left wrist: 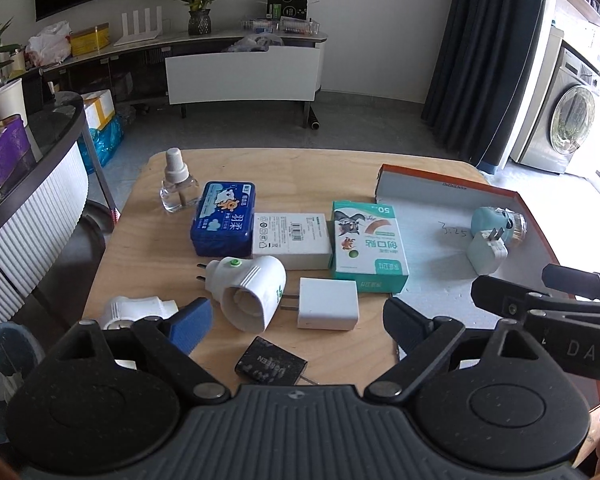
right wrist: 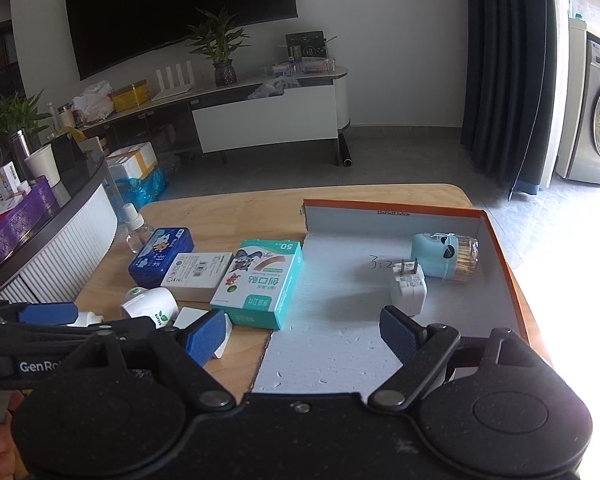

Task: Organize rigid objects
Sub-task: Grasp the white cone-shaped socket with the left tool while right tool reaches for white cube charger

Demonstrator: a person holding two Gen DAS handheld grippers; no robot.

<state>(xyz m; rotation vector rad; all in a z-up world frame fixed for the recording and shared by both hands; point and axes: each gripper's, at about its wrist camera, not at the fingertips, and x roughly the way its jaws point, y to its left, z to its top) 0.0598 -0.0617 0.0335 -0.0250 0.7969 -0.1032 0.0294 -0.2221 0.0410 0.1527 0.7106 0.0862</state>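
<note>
Left gripper (left wrist: 298,324) jaws wide apart, nothing held; hovers over near table edge above white charger (left wrist: 327,303) and black adapter (left wrist: 270,365). Right gripper (right wrist: 302,334) jaws wide too, empty, above orange-rimmed box lid (right wrist: 500,236). Inside lid: small white plug (right wrist: 408,288) just beside light-blue toothpick jar (right wrist: 440,261). On wooden table (left wrist: 148,240): blue tin (left wrist: 224,218), white box (left wrist: 290,238), teal bandage box (left wrist: 366,244), white plug-in vaporiser (left wrist: 252,288), clear bottle (left wrist: 177,184).

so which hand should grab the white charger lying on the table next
Left, probably. The left gripper is open with the white charger lying right between its fingers. The right gripper is open over the orange-rimmed box, off to the side.
</note>
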